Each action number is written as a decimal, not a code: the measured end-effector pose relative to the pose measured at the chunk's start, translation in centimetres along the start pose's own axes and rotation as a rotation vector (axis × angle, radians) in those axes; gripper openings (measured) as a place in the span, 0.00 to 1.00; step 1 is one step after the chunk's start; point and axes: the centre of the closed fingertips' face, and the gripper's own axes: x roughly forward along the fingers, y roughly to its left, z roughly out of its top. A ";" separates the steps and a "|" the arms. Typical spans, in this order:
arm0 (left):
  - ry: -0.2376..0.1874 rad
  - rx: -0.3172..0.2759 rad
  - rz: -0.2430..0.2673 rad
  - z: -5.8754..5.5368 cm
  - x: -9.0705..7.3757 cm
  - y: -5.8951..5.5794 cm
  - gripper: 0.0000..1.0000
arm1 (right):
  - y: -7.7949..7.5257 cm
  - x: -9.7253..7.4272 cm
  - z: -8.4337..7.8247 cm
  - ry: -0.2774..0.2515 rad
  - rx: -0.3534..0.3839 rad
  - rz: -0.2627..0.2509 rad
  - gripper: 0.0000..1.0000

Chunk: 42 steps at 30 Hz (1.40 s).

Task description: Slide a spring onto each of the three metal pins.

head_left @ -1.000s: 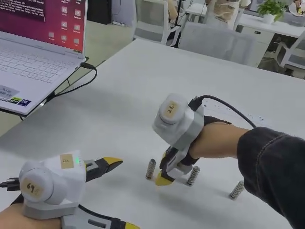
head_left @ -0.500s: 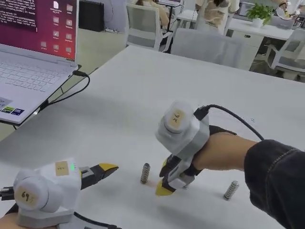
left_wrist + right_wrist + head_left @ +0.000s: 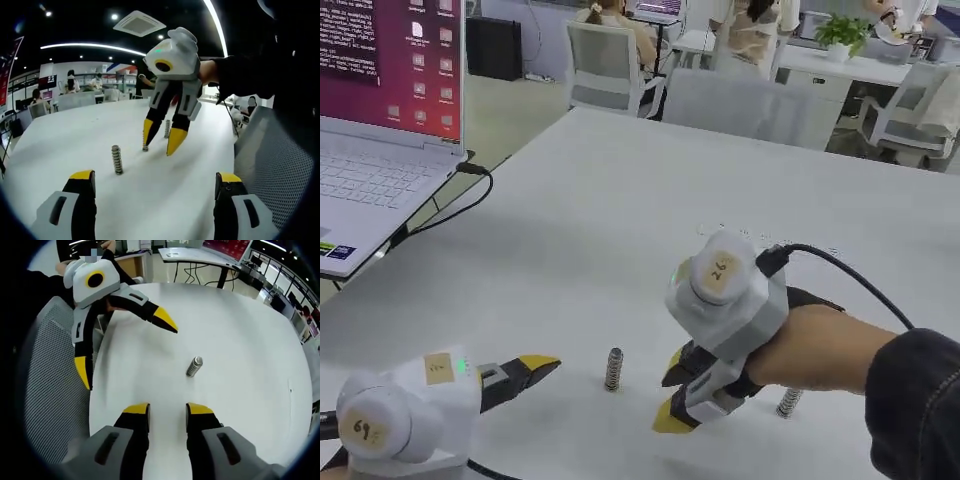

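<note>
Three small steel springs stand upright on the white table (image 3: 620,200). One spring (image 3: 613,369) (image 3: 117,159) (image 3: 195,366) stands free between the two grippers. Another spring (image 3: 787,402) rises beside the hand. In the left gripper view, the farthest spring (image 3: 167,128) shows between the right gripper's fingers, and another (image 3: 145,147) stands at the tip of one finger. My right gripper (image 3: 670,392) (image 3: 161,137) (image 3: 167,410) hovers just above the table, open, nothing between its yellow tips. My left gripper (image 3: 155,176) is wide open and holds nothing. Its fingertip (image 3: 535,365) points at the near spring.
An open laptop (image 3: 370,150) sits at the left edge, its black cable (image 3: 460,195) trailing over the table side. Grey chairs (image 3: 740,100) line the far edge. A mesh chair back (image 3: 55,390) stands beside the table on my side.
The head camera has tipped and shifted the whole scene. Relative to the springs, the right gripper has risen a little and moved right. The left gripper stays open in place.
</note>
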 end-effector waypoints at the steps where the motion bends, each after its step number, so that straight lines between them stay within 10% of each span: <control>1: 0.000 0.000 0.000 0.0 0.0 0.0 0.97 | 0.2 -0.1 0.0 -0.014 0.009 0.001 0.28; 42: 0.005 -0.015 -0.028 0.0 0.5 -0.5 0.97 | 2.8 -4.4 -3.8 -0.307 0.253 -0.093 0.46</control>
